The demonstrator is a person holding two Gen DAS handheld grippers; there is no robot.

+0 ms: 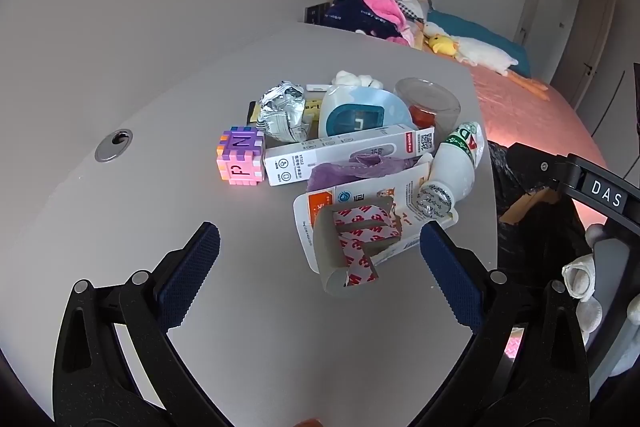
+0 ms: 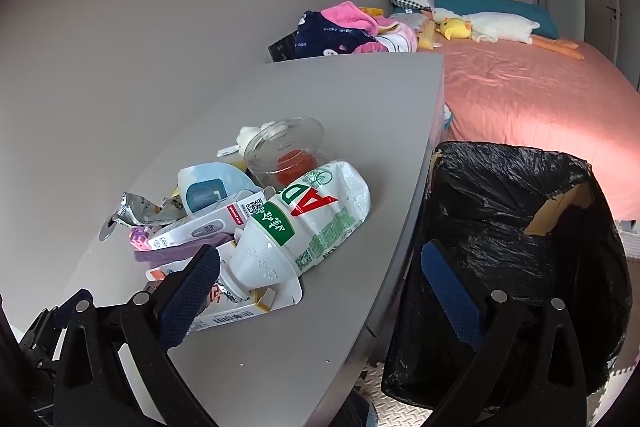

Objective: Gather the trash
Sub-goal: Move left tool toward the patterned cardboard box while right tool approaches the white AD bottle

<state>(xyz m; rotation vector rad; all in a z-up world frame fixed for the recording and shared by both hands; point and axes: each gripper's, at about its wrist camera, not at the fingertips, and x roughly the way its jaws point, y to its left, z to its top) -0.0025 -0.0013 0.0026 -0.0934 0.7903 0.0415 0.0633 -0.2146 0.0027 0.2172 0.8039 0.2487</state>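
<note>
A heap of trash lies on the grey desk (image 1: 120, 227): a white AD drink bottle (image 1: 456, 163) (image 2: 312, 223) on its side, torn tape packaging (image 1: 360, 235), a long white thermometer box (image 1: 348, 153) (image 2: 200, 227), crumpled foil wrapper (image 1: 282, 111) (image 2: 140, 209), a clear plastic cup (image 1: 430, 103) (image 2: 286, 151) and purple plastic (image 1: 352, 169). My left gripper (image 1: 320, 251) hangs open just in front of the tape packaging, nothing between its fingers. My right gripper (image 2: 320, 267) is open too, near the bottle's neck, over the desk's edge. A black-lined bin (image 2: 520, 227) (image 1: 532, 227) stands right of the desk.
A pink and purple letter cube (image 1: 241, 163) sits left of the heap. A round cable hole (image 1: 114, 145) is in the desk. Behind is a bed (image 2: 540, 107) with pink sheet, clothes (image 2: 352, 31) and plush toys (image 2: 480, 25). A gloved hand (image 1: 588, 283) holds the other gripper at right.
</note>
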